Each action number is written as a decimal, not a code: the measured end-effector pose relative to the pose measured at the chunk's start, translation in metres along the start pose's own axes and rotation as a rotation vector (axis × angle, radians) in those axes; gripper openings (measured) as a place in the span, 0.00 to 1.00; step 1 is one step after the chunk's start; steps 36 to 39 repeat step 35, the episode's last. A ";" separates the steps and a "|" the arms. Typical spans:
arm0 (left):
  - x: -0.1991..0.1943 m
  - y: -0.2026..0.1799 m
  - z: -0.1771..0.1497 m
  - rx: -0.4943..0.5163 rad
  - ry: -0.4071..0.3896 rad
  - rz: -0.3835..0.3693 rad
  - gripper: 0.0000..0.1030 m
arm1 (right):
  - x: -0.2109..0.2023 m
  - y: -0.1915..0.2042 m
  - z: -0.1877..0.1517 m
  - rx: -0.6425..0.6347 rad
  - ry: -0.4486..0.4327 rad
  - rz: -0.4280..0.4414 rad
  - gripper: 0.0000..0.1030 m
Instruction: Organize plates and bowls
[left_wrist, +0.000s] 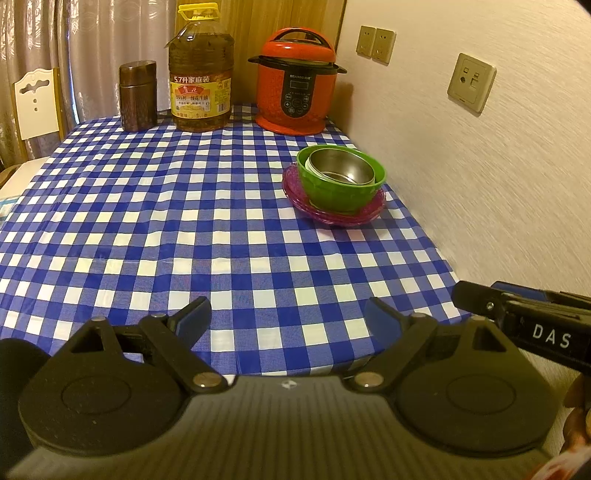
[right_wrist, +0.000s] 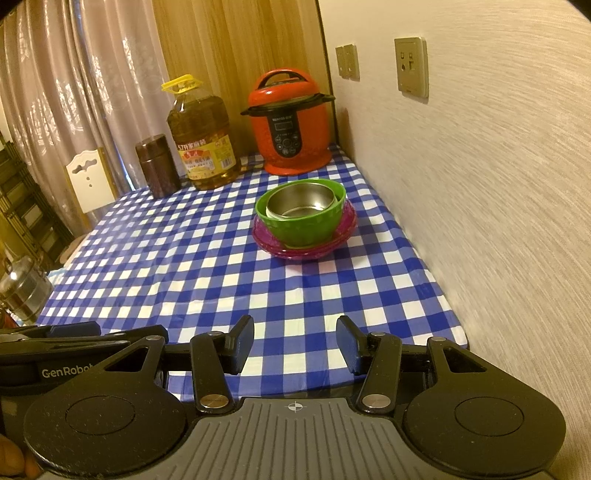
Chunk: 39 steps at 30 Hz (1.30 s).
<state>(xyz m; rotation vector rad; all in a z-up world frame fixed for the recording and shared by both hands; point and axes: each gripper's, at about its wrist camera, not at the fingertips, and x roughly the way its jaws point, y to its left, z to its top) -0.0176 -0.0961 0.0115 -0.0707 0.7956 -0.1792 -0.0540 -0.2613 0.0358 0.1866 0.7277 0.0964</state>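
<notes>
Steel bowl (right_wrist: 301, 202) nested in green bowl (right_wrist: 303, 225), on stacked pink plates (right_wrist: 306, 249), far right of checkered counter (right_wrist: 207, 266) nr wall. Left gripper (left_wrist: 288, 317) & right gripper (right_wrist: 295, 345) both spread wide, empty, at near edge. Red pressure cooker (right_wrist: 291, 122) behind.

I am in a home dining corner: a table under a blue-and-white checked plastic tablecloth (left_wrist: 184, 240), a red electric pressure cooker (left_wrist: 295, 85), a large clear jug of cooking oil (left_wrist: 201, 74), pale patterned curtains (right_wrist: 74, 92) and a white carved-back chair (left_wrist: 35, 103).
</notes>
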 end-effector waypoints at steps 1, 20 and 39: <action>0.000 0.000 0.000 -0.001 0.001 -0.001 0.87 | 0.000 0.000 0.000 0.001 0.000 -0.001 0.48; 0.000 0.000 0.001 0.004 -0.001 -0.003 0.87 | 0.000 -0.001 0.000 0.003 -0.002 0.001 0.48; 0.004 0.000 0.001 -0.005 0.001 -0.028 0.87 | 0.000 -0.002 0.001 0.005 -0.003 0.001 0.48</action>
